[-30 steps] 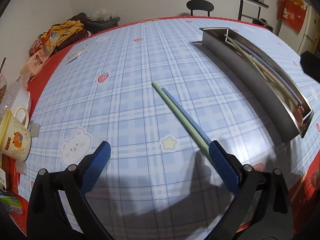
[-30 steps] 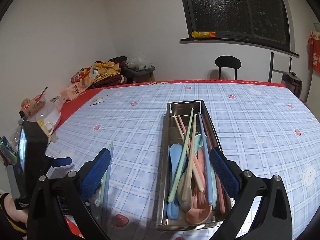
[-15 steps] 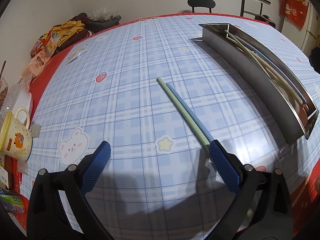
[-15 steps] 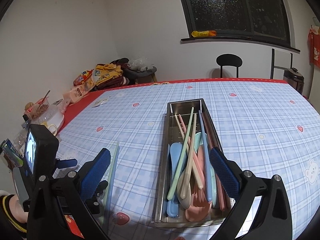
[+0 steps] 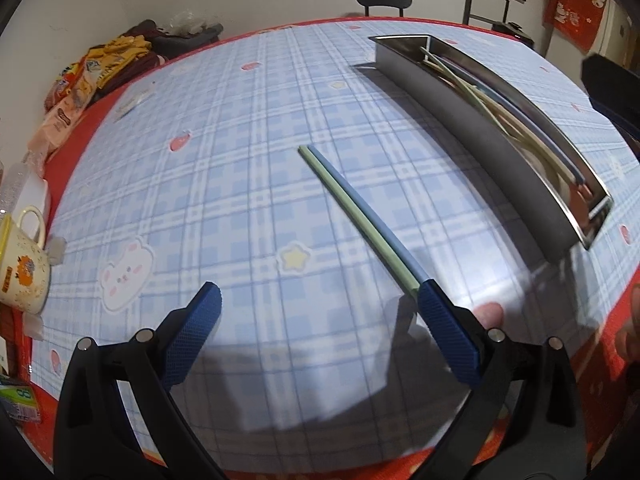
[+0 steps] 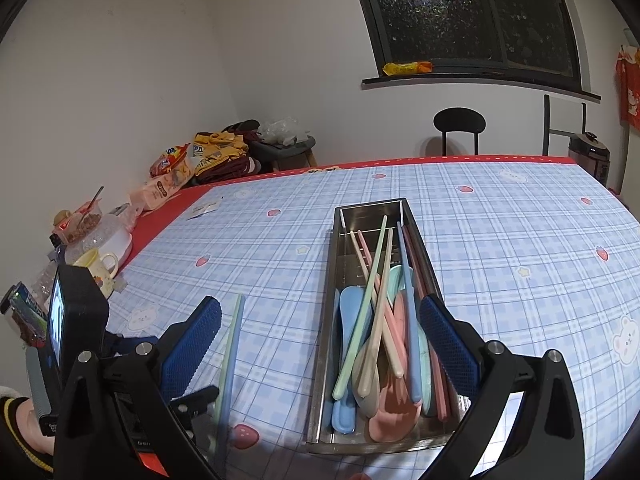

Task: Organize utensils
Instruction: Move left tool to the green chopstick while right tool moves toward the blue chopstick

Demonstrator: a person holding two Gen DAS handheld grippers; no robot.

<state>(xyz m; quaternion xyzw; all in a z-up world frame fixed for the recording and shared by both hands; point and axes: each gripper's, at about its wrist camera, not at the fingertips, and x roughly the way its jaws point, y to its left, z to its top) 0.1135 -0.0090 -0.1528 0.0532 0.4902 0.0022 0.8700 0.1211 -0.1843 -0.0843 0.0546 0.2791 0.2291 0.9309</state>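
Left gripper (image 5: 320, 304) held low over the checked tablecloth (image 5: 240, 184), its 2 blue pads spread wide and pinching nothing. The 2 loose chopsticks (image 5: 352, 208), 1 green and 1 blue, lie side by side and touching on the cloth; their near ends run under the right-hand pad, so the pair sits at the edge of the opening, not between the pads. The steel utensil tray (image 5: 480, 128) stands well apart to the right, already holding chopsticks and spoons. Right gripper (image 6: 320, 320) hovers above the near end of the tray (image 6: 326, 320), its pads likewise spread and empty; the chopstick pair (image 6: 232, 344) shows just beside its left pad. A yellow mug (image 5: 22, 268) stands at the left table edge.

Step in hand, as judged: approach to pick up the last 2 chopsticks for transfer to the tray. The next move calls for shifting the left gripper rightward until both sticks lie between the pads, then closing across them together; thin sticks lying flat may roll or split apart under a skewed pinch.

Against the view 1 s earlier, the left camera shows the chopsticks and tray slightly lower and nearer, the pads equally wide; the right view has risen and pulled back a little, the tray contents unchanged
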